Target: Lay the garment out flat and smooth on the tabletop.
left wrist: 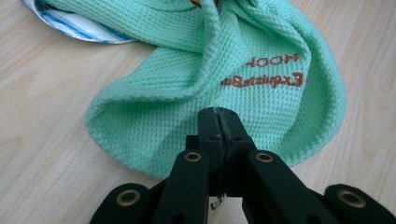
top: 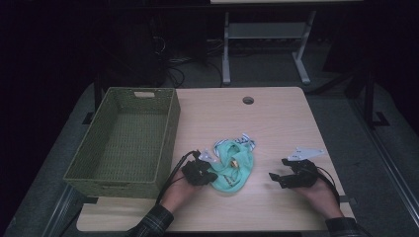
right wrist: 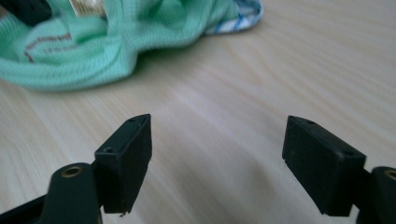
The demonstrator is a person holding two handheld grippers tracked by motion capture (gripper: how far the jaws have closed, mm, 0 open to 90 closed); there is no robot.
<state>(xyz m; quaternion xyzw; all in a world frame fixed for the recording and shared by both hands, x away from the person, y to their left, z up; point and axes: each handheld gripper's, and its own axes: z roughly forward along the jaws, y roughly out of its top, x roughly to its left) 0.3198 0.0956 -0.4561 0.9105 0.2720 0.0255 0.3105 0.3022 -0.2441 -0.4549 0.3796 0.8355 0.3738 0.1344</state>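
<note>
A crumpled mint-green waffle cloth [top: 232,168] with brown lettering lies at the table's front middle, with a blue-and-white striped piece [top: 245,141] at its far edge. My left gripper [top: 205,173] is at the cloth's left edge. In the left gripper view its jaws [left wrist: 218,119] are pressed together over the green cloth [left wrist: 261,70], and no fabric shows between them. My right gripper [top: 274,178] is to the right of the cloth, clear of it. Its jaws [right wrist: 217,135] stand wide apart over bare wood, the cloth [right wrist: 93,51] farther off.
A green woven basket [top: 170,128] stands on the table's left side, right beside my left hand. A round cable hole [top: 248,100] sits near the far edge. Bare tabletop [top: 281,128] lies beyond and right of the cloth. A small gold item [top: 235,162] rests on the cloth.
</note>
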